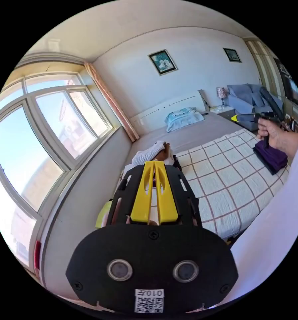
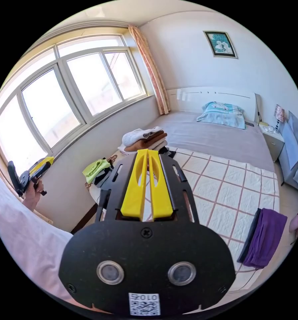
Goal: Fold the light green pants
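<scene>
Lying bunched on a piece of furniture between the bed and the window wall: light green pants point(image 2: 96, 168), with dark items beside them; in the left gripper view just a green edge point(image 1: 104, 213) peeks past the gripper body.

Left gripper point(image 1: 154, 166): yellow jaws together, nothing between them, raised above the bed corner. Seen from the right gripper view, it point(image 2: 44, 164) is held in a hand point(image 2: 32, 193) by the window, too small to judge.

Right gripper point(image 2: 148, 154): jaws together, empty, held over the checked quilt point(image 2: 228, 186). From the left gripper view, a hand point(image 1: 272, 133) grips it point(image 1: 237, 117), tip alone visible.

Stack of folded clothes point(image 2: 145, 138): white and brown, at the quilt's edge, lower part hidden behind the jaws.

Purple cloth point(image 2: 265, 240): folded, on the quilt's near corner, over a dark item partly covered.

Blue pillow point(image 2: 222, 115): at the headboard.
</scene>
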